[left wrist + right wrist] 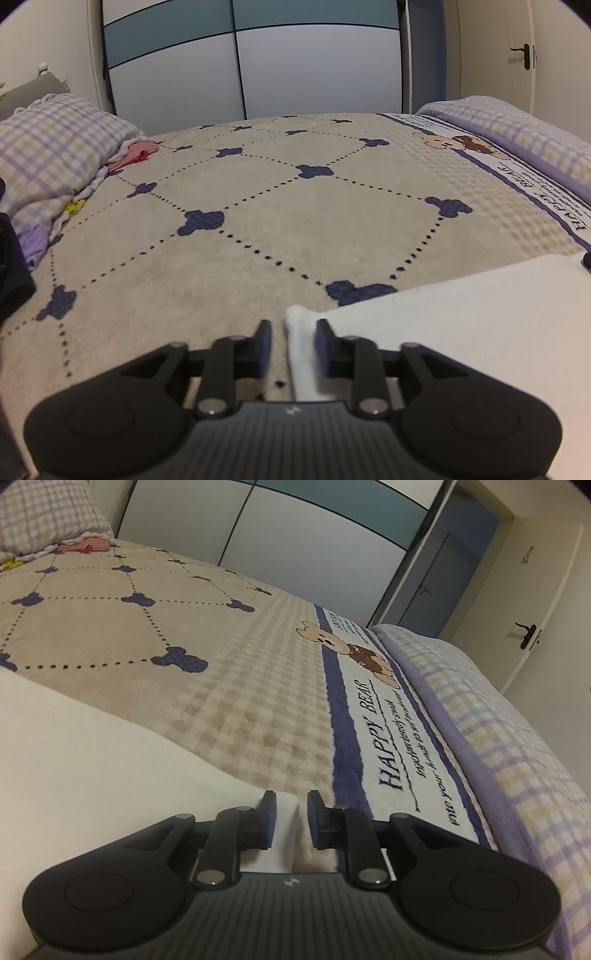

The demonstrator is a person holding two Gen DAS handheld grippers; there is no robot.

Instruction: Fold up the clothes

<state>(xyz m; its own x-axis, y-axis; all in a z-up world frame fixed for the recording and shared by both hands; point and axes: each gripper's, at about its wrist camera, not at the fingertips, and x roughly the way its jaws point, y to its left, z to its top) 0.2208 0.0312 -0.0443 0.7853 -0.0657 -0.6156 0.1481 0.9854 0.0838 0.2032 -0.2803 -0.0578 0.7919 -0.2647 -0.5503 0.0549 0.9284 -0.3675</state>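
White garment is what I'm working with, spread flat on the beige bed blanket with the navy bear-head pattern. On my left wrist cam it fills the 4 o'clock part of the view, and one narrow corner of it runs down between the fingers of the left gripper at 6 o'clock. Jaws are parted, the cloth lies against the right pad but the left pad stands clear of it, so nothing is pinched. Checked pillow sits at 9 o'clock, wardrobe at 12.

Right wrist cam: same garment covers the 8 o'clock area, its corner lying between the pads of the right gripper at 6 o'clock. Jaws apart here too, with a gap on the right side, so no squeeze on the fabric. The "HAPPY BEAR" border runs toward 3 o'clock, door up at 2.
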